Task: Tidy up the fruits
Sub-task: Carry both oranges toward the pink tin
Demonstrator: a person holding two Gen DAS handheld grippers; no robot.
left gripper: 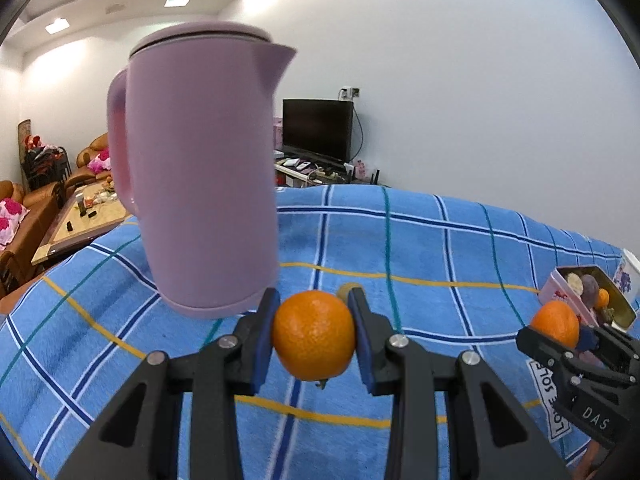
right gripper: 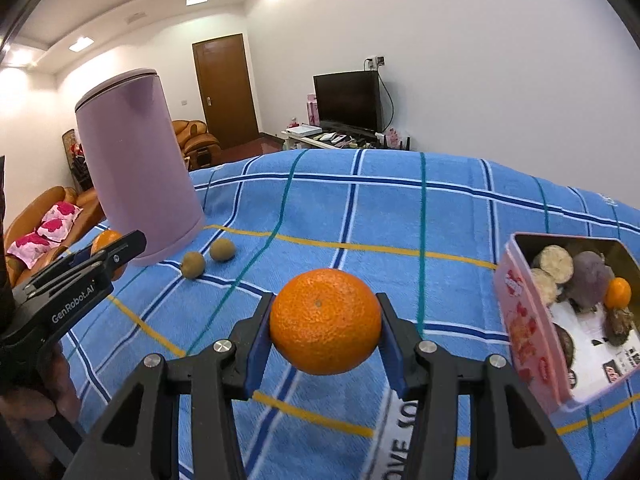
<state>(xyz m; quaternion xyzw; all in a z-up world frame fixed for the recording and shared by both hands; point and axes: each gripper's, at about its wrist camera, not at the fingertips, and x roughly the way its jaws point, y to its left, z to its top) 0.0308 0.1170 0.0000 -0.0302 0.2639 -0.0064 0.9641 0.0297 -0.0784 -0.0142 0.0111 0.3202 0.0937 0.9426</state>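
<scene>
My left gripper (left gripper: 314, 334) is shut on an orange (left gripper: 314, 334) and holds it above the blue checked cloth (left gripper: 440, 248), just in front of a pink kettle (left gripper: 200, 168). My right gripper (right gripper: 325, 322) is shut on a second orange (right gripper: 325, 322), held above the cloth left of a pink tin box (right gripper: 524, 320). The tin holds a small orange (right gripper: 618, 292) and several round snacks. Two small brown fruits (right gripper: 193, 265) (right gripper: 222, 249) lie on the cloth by the kettle (right gripper: 136, 168). The left gripper (right gripper: 105, 255) with its orange (right gripper: 103, 240) shows at the left of the right wrist view.
The cloth covers a table whose far edge falls toward a living room with a TV (right gripper: 347, 100), sofas (right gripper: 52, 216) and a door (right gripper: 226, 92). A white label with lettering (right gripper: 402, 436) lies on the cloth beneath my right gripper. The tin also shows at far right in the left wrist view (left gripper: 560, 292).
</scene>
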